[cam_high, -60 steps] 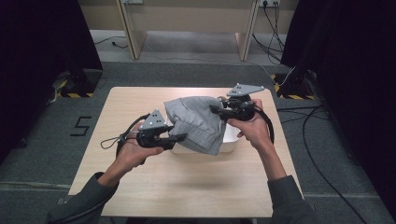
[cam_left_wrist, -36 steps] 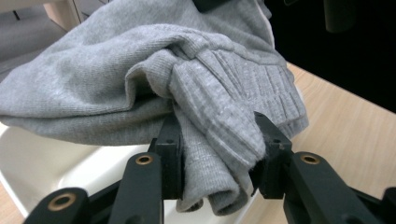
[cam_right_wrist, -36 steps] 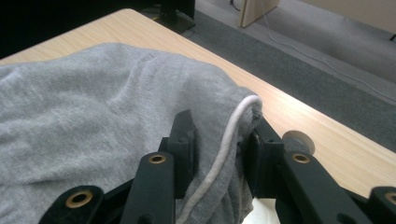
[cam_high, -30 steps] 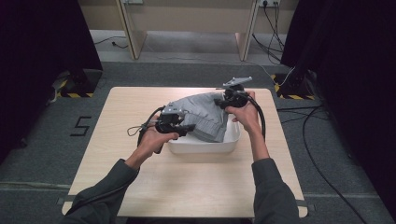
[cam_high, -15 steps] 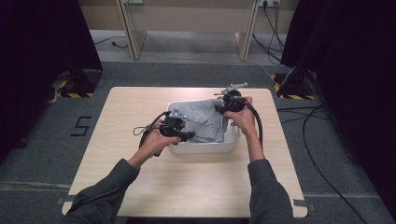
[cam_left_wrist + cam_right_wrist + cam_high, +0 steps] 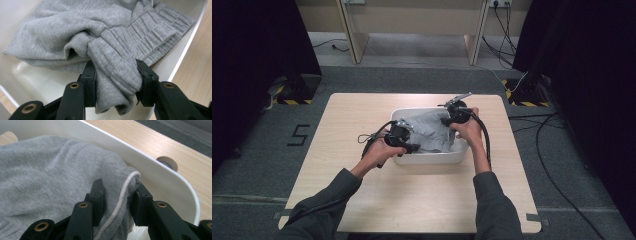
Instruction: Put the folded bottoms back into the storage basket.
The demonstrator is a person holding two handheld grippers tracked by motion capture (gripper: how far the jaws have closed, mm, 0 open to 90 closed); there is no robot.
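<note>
A grey knit garment (image 6: 428, 131) with a ribbed waistband and a white cord lies bunched inside a white tub (image 6: 432, 159) at the middle of the table. At the tub's near left corner, my left gripper (image 6: 411, 146) is shut on a fold of the waistband (image 6: 117, 67), with the cloth pinched between both pads. My right gripper (image 6: 448, 120) sits at the tub's far right side, shut on a cloth edge beside the white cord (image 6: 119, 200), close to the tub's rim (image 6: 160, 175).
The tub stands on a light wooden table (image 6: 412, 200) with bare wood all round it. A round hole (image 6: 167, 163) in the tabletop lies just beyond the tub's rim. Cables (image 6: 557, 165) trail on the floor at the right.
The garment was held up over the tub and now rests down inside it. Both hands have come inward and lower, still gripping the cloth.
</note>
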